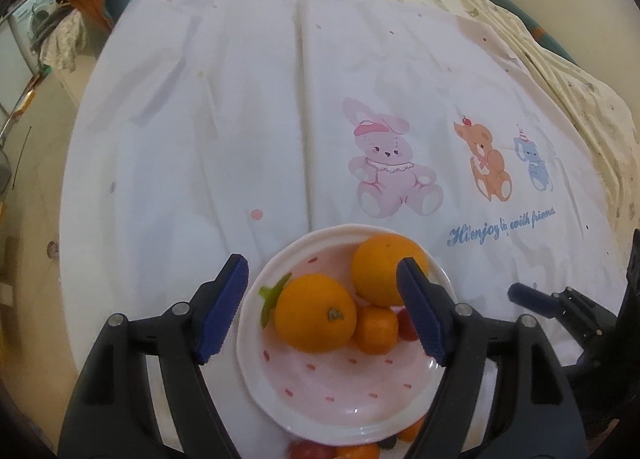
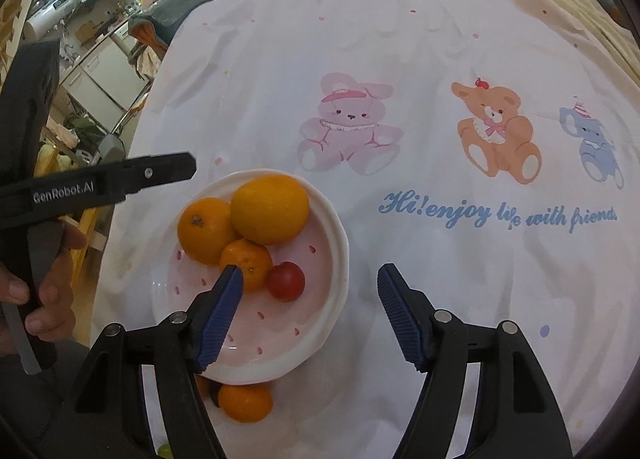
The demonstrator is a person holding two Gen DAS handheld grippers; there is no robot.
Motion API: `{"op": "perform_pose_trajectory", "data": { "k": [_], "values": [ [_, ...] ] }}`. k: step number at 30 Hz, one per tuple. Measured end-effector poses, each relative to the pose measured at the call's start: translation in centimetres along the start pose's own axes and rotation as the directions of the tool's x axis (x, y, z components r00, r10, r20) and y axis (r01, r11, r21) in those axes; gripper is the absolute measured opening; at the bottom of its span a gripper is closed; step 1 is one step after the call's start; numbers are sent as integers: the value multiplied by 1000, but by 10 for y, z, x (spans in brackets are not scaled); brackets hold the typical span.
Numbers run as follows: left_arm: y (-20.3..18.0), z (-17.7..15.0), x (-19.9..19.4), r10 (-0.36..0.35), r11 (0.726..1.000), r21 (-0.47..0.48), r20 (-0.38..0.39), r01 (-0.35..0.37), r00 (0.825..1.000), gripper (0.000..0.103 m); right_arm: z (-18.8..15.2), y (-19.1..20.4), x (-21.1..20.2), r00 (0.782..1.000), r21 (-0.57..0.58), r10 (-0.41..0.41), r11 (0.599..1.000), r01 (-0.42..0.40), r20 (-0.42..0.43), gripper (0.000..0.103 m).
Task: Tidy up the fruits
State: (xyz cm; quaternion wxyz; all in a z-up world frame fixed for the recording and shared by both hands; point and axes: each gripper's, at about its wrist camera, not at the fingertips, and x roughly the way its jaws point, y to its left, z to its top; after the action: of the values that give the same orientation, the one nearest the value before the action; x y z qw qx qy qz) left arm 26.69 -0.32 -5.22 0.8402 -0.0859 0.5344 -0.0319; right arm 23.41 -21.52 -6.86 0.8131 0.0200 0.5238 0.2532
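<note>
white cloth lies mostly bare; both grippers (left, right) spread over plate rim.

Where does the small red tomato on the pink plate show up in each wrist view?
Left wrist: the red tomato is mostly hidden, a sliver right of the smallest orange, behind the left gripper finger.
Right wrist: the tomato lies in full view mid-plate, right of the smallest orange.
Shared landmark: the pink rabbit print beyond the plate.
</note>
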Motion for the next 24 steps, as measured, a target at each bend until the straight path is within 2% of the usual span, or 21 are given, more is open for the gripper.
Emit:
{"op": "perform_pose_trajectory", "data": {
  "k": [1, 3, 11, 16, 24],
  "values": [
    [0, -2, -3, 5, 1000, 0, 0, -5, 1000, 76, -1, 1, -3, 1000, 3, -3, 1000, 3, 8, 81],
    [2, -8, -10, 8, 1000, -3, 8, -8, 1000, 80, -2, 3, -11, 999, 6, -12, 1000, 11, 31, 84],
    [14, -34, -39, 14, 999, -36, 26, -13, 1000, 88, -13, 5, -35, 998, 61, 5, 998, -9, 65, 85],
    [18, -53, -52, 18, 999, -41, 26, -17, 999, 88, -25, 9, -48, 996, 87, -1, 996, -6, 85, 94],
    [18, -88, -74, 59, 998, -40, 50, -57, 997, 88, -47, 16, -64, 995, 125, 4, 992, -16, 95, 96]
  ]
}}
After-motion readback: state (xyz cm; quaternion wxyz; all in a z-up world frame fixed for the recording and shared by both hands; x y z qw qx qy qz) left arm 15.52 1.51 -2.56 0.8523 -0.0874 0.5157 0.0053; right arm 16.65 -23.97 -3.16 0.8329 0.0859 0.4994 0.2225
